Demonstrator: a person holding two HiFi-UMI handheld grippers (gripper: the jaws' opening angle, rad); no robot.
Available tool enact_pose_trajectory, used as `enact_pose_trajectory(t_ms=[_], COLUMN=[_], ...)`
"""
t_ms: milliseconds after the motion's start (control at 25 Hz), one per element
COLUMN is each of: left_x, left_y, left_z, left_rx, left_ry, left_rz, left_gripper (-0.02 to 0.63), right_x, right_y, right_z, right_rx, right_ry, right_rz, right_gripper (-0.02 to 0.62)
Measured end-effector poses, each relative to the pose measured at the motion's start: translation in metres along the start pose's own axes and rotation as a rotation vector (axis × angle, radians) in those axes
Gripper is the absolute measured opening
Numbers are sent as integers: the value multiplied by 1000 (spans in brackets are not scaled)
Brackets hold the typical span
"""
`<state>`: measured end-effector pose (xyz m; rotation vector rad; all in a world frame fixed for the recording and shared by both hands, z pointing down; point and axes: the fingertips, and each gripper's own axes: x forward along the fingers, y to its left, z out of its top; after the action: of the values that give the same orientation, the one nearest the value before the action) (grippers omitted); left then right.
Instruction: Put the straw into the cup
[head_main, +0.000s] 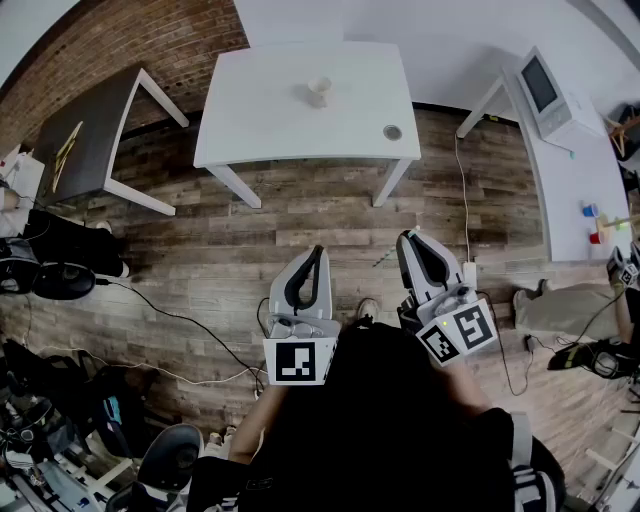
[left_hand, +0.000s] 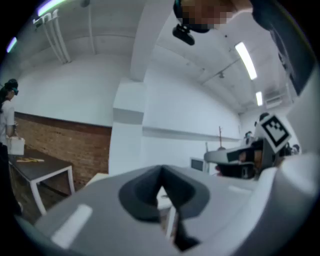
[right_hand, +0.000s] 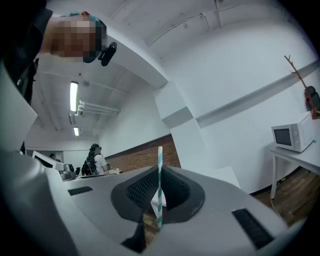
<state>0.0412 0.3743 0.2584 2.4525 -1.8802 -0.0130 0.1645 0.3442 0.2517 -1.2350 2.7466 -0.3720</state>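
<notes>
A small pale cup (head_main: 318, 90) stands upright near the far middle of the white table (head_main: 260, 120). Both grippers are held close to the person's body, over the wood floor and well short of the table. My right gripper (head_main: 408, 238) is shut on a teal-and-white striped straw (right_hand: 160, 185), which stands upright between its jaws (right_hand: 160, 172). The straw does not show in the head view. My left gripper (head_main: 318, 250) has its jaws pressed together with nothing between them (left_hand: 161, 174).
A small round grey object (head_main: 392, 132) lies at the table's near right corner. A dark table (head_main: 90, 130) stands to the left, a white desk with a microwave (head_main: 545, 85) to the right. Cables (head_main: 180, 325) cross the floor; chairs and clutter fill the lower left.
</notes>
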Motion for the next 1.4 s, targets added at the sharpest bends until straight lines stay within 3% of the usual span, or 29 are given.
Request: enact_pose_trajectory(t_ms=[880,1080,1400], left_x=[16,29,36], left_y=[-41,-62,-83], left_z=[-7,-8,-4], left_rx=[-4,61,70], left_ry=[39,47,39], left_rz=[18,24,47], left_gripper=[5,5,5], right_x=[-24,-33,-35], right_y=[-32,-57,-70], right_z=[1,6,6], right_rx=[-7,-12,-16], right_ry=[21,30,33], right_rz=[5,24,65], right_gripper=[17,17,18])
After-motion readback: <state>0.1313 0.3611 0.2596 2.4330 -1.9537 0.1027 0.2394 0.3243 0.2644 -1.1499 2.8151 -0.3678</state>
